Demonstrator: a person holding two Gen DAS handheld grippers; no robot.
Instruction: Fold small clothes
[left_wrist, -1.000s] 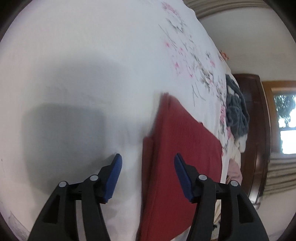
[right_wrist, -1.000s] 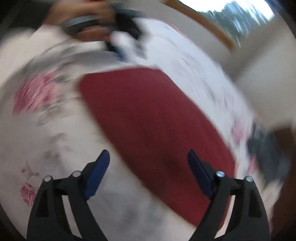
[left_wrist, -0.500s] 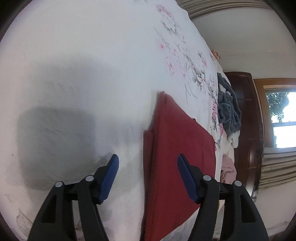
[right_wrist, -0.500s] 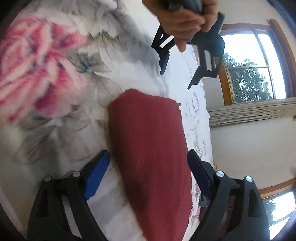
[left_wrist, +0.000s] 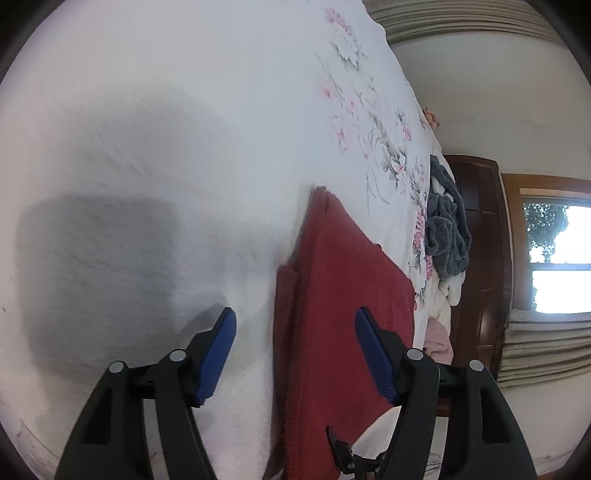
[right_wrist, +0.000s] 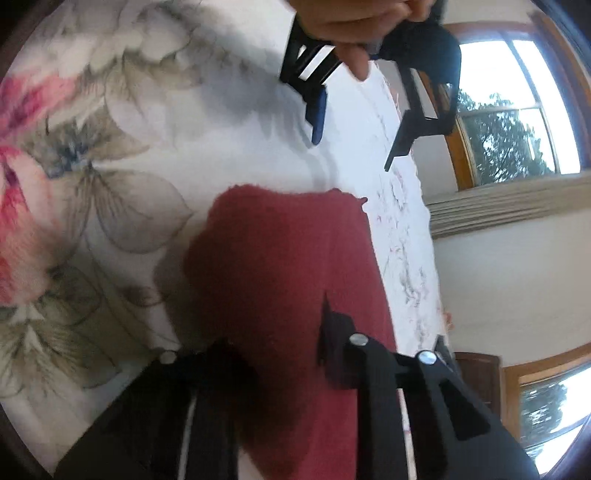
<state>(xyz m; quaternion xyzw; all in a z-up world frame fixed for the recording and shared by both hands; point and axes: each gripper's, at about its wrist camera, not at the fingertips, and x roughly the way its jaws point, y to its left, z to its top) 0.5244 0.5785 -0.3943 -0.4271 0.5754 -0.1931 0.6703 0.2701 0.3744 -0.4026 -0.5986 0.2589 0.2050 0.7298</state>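
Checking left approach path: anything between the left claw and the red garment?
Nothing. In the left wrist view only bare white bedspread lies between the open left claw and the red garment, whose folded edge sits right ahead.

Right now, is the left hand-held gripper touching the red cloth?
Apart. The right wrist view shows the left hand-held gripper, open, above the white bedspread, with bare sheet between it and the red cloth.

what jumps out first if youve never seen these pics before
The red garment, folded into a long strip on the white floral bedspread, dominates both views. The right gripper is closing on its near end, while the left gripper hangs open over its far edge. A grey bundle of clothes lies farther along the bed.
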